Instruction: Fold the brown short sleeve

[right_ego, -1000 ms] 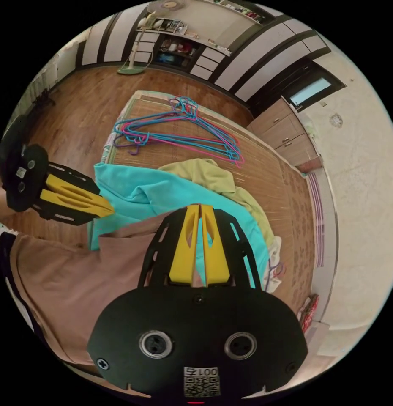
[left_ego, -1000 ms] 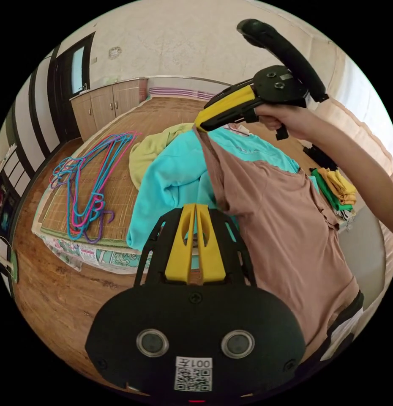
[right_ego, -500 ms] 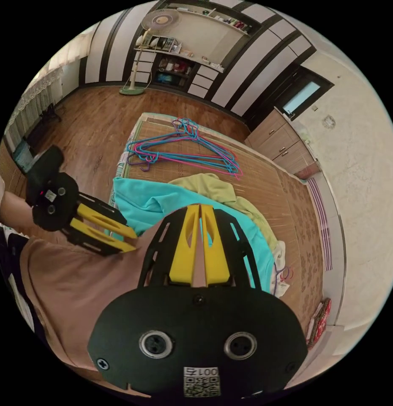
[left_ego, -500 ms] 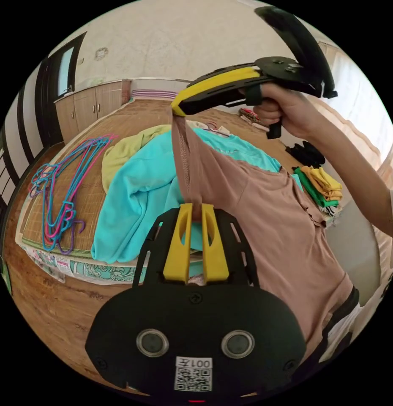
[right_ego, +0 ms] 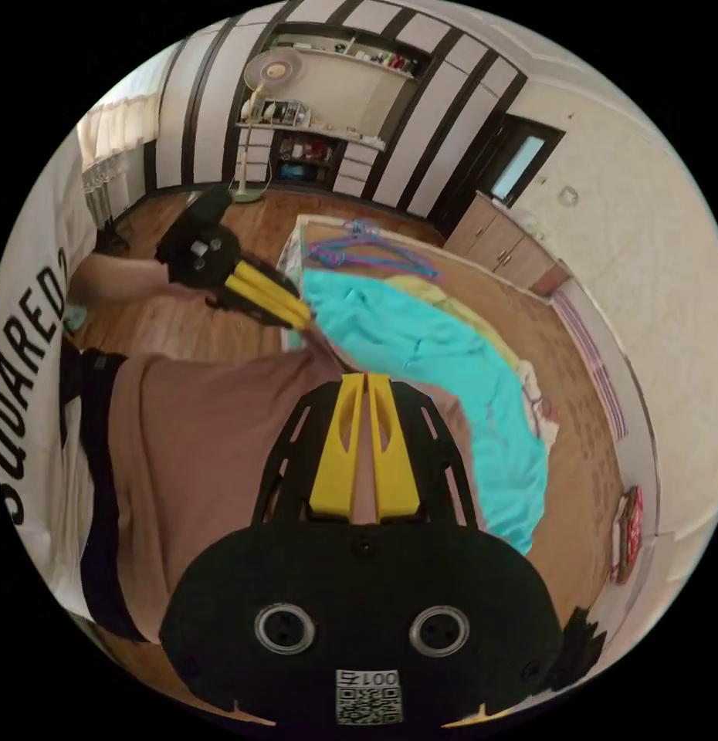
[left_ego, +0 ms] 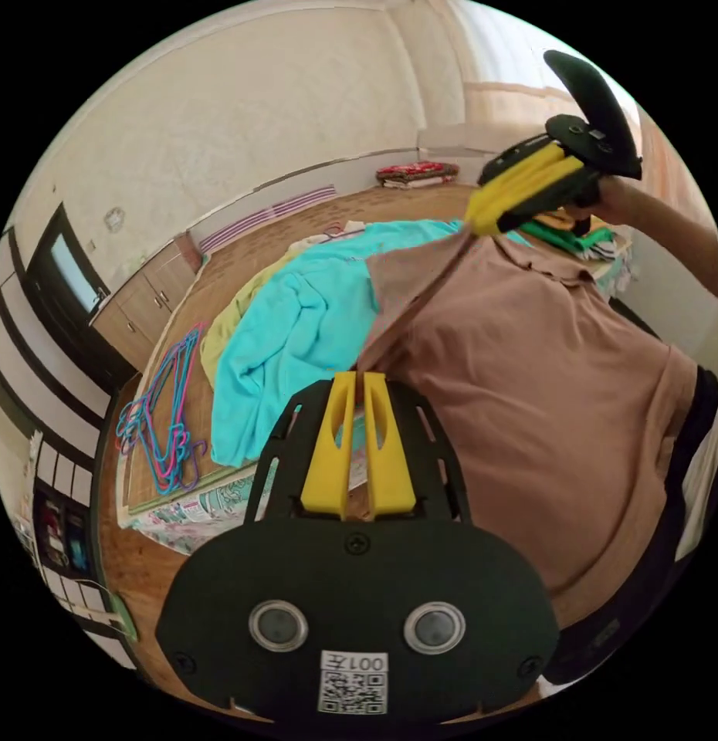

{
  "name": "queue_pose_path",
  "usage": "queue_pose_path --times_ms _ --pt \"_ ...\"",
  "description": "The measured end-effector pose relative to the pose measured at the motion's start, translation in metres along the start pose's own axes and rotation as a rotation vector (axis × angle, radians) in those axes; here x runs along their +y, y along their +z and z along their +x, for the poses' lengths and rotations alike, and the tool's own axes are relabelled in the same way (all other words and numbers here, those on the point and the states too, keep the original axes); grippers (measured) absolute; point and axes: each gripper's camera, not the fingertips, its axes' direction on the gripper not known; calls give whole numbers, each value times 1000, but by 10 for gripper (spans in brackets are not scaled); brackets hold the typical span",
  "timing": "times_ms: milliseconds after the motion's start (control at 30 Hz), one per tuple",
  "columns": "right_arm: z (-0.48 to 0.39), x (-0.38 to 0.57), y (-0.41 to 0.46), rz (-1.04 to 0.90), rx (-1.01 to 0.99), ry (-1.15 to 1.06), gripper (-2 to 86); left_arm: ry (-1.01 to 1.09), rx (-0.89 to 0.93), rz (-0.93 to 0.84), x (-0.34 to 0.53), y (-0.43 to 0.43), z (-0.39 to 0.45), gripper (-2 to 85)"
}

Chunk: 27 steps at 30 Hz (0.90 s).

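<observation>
Left tool clamped on brown shirt edge; right tool clamped likewise; shirt held above turquoise garment on bed.

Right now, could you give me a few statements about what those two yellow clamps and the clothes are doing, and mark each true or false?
1. Both grippers pinch the brown shirt. True.
2. The shirt lies flat on the mat. False: it is held up between the left gripper and right gripper.
3. A turquoise garment lies on the bed. True.
4. The hangers are all black. False: they are pink, blue and purple.
</observation>
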Motion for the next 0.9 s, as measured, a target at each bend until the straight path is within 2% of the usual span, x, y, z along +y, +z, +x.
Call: queue_pose_path --times_ms 200,333,433,600,733,800,900 --pt "-26 61 29 -229 -160 53 17 17 -15 -113 13 1 34 33" --pt "2 75 17 -154 -122 156 24 0 -27 -124 20 -3 37 39" --pt "41 81 27 -91 -37 325 42 13 -36 -143 15 6 40 47" --pt "105 84 89 -91 -71 565 85 50 14 -113 -2 25 45 34" --pt "127 82 134 -163 -79 623 82 115 17 -129 -9 35 53 31" --pt "130 83 157 -211 -83 599 48 143 28 -141 -8 42 60 9" --pt "126 87 164 -185 -57 569 25 141 11 -147 -3 42 66 -6"
